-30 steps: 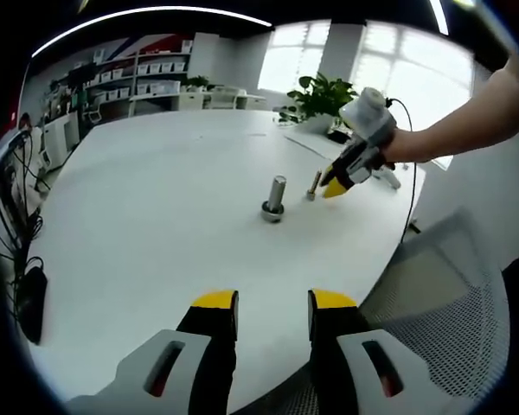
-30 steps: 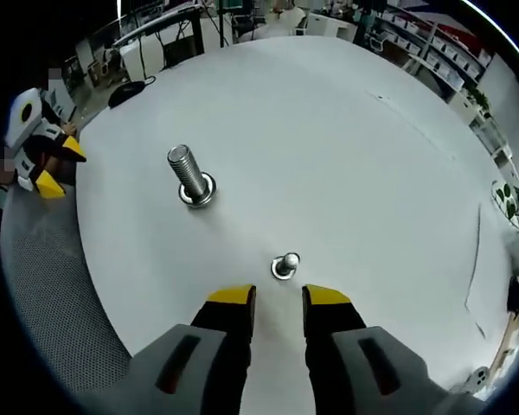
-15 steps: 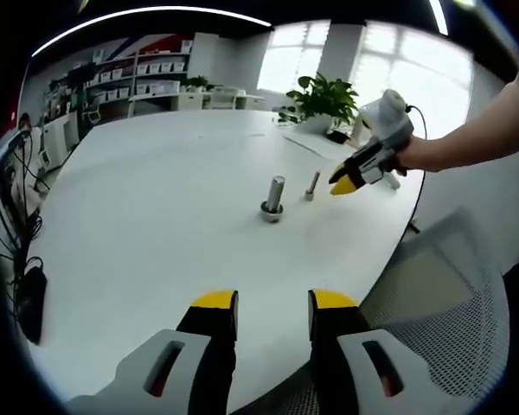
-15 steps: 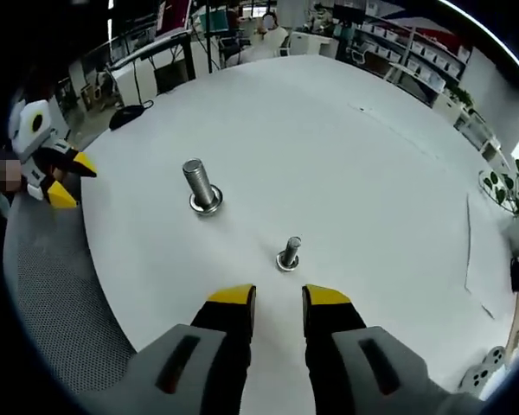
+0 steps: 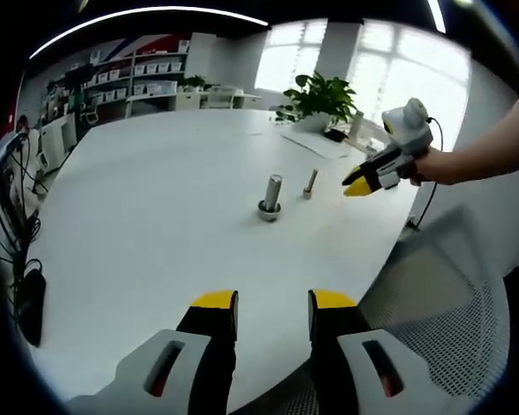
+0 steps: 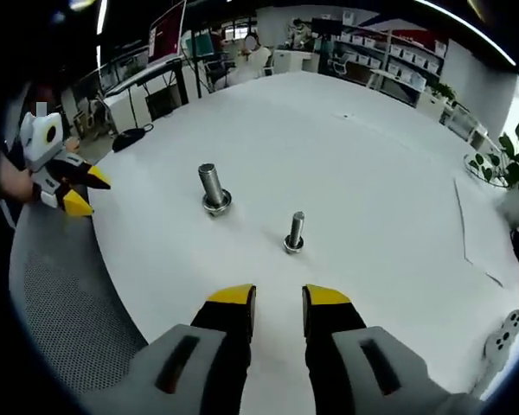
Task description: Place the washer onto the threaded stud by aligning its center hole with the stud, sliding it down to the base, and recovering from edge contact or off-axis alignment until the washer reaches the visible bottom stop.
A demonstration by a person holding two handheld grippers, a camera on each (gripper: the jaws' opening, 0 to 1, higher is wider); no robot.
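Right gripper (image 5: 360,183) withdrawn from small stud (image 6: 294,233); both grippers' fingers parted, empty.

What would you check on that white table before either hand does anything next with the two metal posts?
1. Large stud upright on the white table: ok.
2. Washer seated at its base: cannot tell; a ring shows there, too small to judge.
3. Small stud upright, apart from the large one: ok.
4. Right tool empty, jaws apart: ok.
5. Left tool empty, jaws apart: ok.
6. A loose washer to pick up: cannot tell.
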